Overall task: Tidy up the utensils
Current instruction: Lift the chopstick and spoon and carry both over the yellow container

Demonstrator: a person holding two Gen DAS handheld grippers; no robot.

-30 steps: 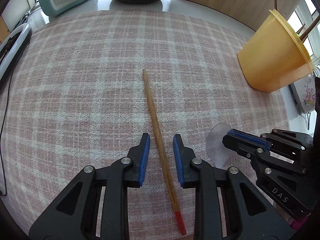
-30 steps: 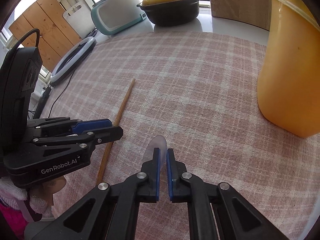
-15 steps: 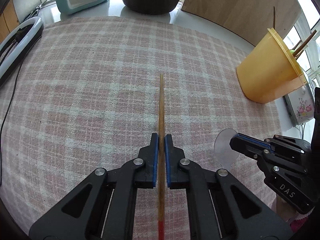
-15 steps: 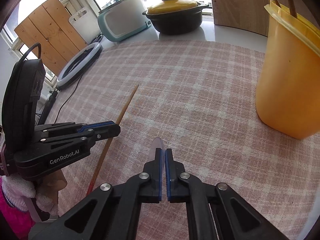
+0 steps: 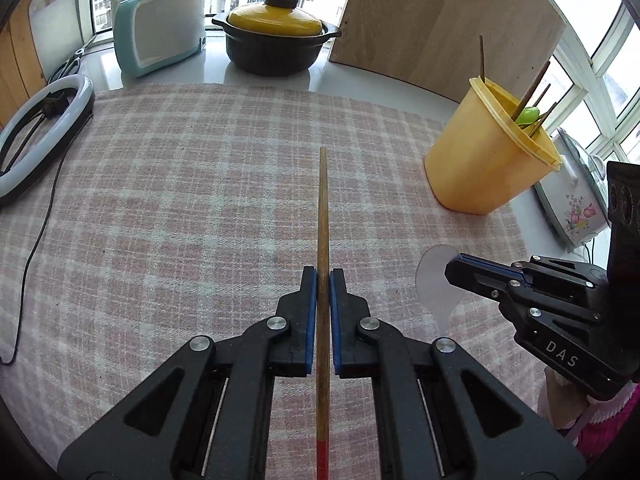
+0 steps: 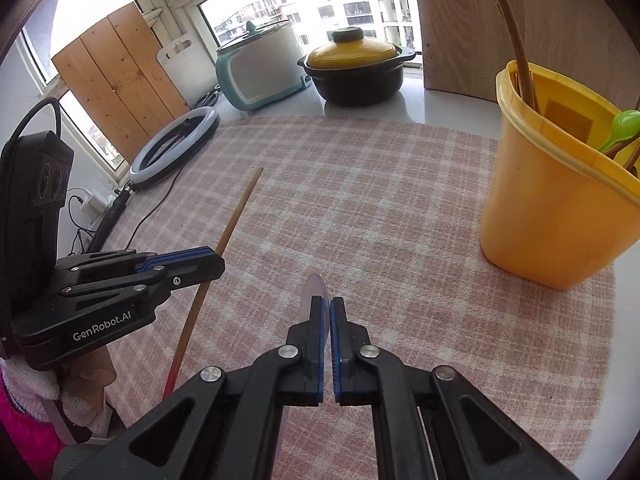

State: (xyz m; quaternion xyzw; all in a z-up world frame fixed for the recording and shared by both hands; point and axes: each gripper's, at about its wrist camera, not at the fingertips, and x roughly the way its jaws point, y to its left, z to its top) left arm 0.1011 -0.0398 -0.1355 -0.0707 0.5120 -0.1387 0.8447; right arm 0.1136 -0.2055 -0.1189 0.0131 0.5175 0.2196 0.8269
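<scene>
With its blue pads pressed on both sides of the shaft, the left gripper (image 5: 323, 276) is clamped on a wooden chopstick (image 5: 322, 216). That chopstick runs straight forward between the pads, its plain tip out ahead over the pink checked cloth (image 5: 180, 184) and its red end toward the camera. Beside it, the right gripper (image 6: 325, 304) is clamped on a translucent plastic spoon (image 5: 434, 284); the left wrist view shows the bowl of the spoon projecting past the pads. Both utensils hang above the tabletop (image 6: 452, 106). A yellow cup (image 6: 548, 216) stands upright at the right edge of the cloth, well apart from both grippers, and holds several sticks and a green spoon (image 6: 622, 126). Behind the cloth stand a dark pot with a yellow lid (image 5: 276, 36) and a teal-and-white appliance (image 5: 158, 28). A ring light (image 5: 36, 136) lies at the far left
</scene>
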